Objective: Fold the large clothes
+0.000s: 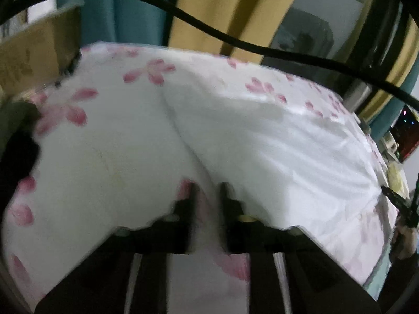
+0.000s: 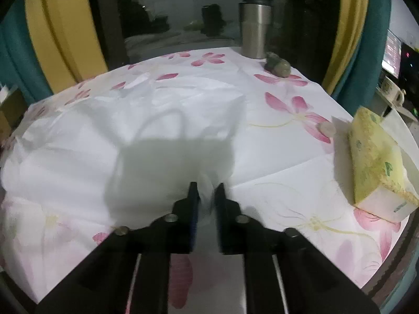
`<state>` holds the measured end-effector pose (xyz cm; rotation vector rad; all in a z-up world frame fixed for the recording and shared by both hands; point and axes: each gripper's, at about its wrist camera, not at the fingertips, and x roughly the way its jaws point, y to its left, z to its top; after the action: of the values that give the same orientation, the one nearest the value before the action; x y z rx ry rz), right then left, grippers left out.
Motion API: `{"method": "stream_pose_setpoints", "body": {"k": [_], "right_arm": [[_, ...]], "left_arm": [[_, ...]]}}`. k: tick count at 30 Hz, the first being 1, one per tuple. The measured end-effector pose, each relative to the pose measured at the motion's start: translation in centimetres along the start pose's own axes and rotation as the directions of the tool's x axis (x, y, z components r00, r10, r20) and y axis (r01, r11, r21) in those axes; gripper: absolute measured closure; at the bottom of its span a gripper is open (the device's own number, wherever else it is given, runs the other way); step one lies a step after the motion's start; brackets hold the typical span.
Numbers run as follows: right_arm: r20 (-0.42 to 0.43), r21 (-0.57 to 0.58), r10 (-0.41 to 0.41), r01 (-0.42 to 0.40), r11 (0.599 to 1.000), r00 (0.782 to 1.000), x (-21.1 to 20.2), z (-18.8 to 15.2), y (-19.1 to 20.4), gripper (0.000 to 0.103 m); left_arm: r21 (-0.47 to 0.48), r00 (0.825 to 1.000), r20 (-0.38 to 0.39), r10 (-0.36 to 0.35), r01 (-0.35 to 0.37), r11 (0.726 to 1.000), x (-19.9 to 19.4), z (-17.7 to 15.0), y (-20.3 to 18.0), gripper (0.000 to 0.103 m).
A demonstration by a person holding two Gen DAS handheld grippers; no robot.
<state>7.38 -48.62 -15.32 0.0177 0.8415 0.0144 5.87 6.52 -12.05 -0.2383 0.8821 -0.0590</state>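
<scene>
Nearest the right wrist camera, the right gripper point(image 2: 207, 191) stands with its jaws parted; a bunched edge of the white garment point(image 2: 146, 130) sits in the gap, but I cannot tell whether the pads press it. In the left wrist view the left gripper point(image 1: 207, 191) also has parted jaws, over a fabric ridge, seemingly released rather than clenched. The garment lies spread across the flower-print tablecloth point(image 2: 301, 170), flattened as if a fold has been laid. Off to the right, a yellow tissue pack point(image 2: 377, 157) sits clear of the folding area. Farther back stands a steel tumbler point(image 2: 255, 31), beside small green stones point(image 2: 277, 65).
</scene>
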Motion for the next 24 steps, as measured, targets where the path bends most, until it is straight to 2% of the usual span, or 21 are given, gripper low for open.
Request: {"method": "stream_pose_setpoints", "body": {"k": [1, 2, 9, 11, 18, 19, 20, 22, 24], "right_arm": [[0.005, 0.004, -0.017, 0.017, 1.000, 1.000, -0.2, 0.1, -0.1, 0.062], [0.014, 0.007, -0.033, 0.033, 0.999, 0.999, -0.4, 0.3, -0.3, 0.057], [0.052, -0.038, -0.067, 0.069, 0.997, 0.996, -0.3, 3.6, -1.2, 0.057], [0.066, -0.060, -0.059, 0.063, 0.996, 0.996, 0.5, 4.8, -1.3, 0.057], [0.031, -0.081, 0.003, 0.000, 0.997, 1.000, 5.3, 9.4, -2.0, 0.057], [0.014, -0.087, 0.007, -0.005, 0.996, 1.000, 6.4, 10.0, -2.0, 0.057], [-0.006, -0.090, 0.004, -0.004, 0.996, 1.000, 7.3, 10.3, -2.0, 0.057], [-0.063, -0.099, -0.002, -0.004, 0.995, 0.998, 9.3, 10.8, -2.2, 0.057], [-0.057, -0.096, 0.040, -0.045, 0.994, 0.998, 9.9, 11.0, -2.3, 0.072]], "left_arm": [[0.008, 1.000, 0.027, 0.003, -0.004, 1.000, -0.3, 0.8, 0.1, 0.052], [0.022, 0.999, 0.043, 0.008, -0.009, 1.000, -0.3, 1.6, 0.0, 0.052], [0.088, 0.994, 0.081, 0.069, -0.076, 0.993, 2.6, 6.0, -1.2, 0.052], [0.103, 0.994, 0.073, 0.083, -0.090, 0.991, 4.0, 6.8, -1.4, 0.052], [0.127, 0.995, 0.030, 0.093, -0.096, 0.987, 8.3, 8.4, -1.8, 0.053], [0.127, 0.995, 0.024, 0.098, -0.101, 0.987, 8.8, 8.4, -1.7, 0.069], [0.124, 0.995, 0.007, 0.101, -0.101, 0.987, 9.5, 8.4, -1.5, 0.098], [0.106, 0.998, -0.001, 0.067, -0.067, 0.992, 10.1, 8.3, -1.1, 0.101], [0.099, 0.996, 0.018, 0.087, -0.088, 0.991, 10.0, 8.2, -0.9, 0.101]]}}
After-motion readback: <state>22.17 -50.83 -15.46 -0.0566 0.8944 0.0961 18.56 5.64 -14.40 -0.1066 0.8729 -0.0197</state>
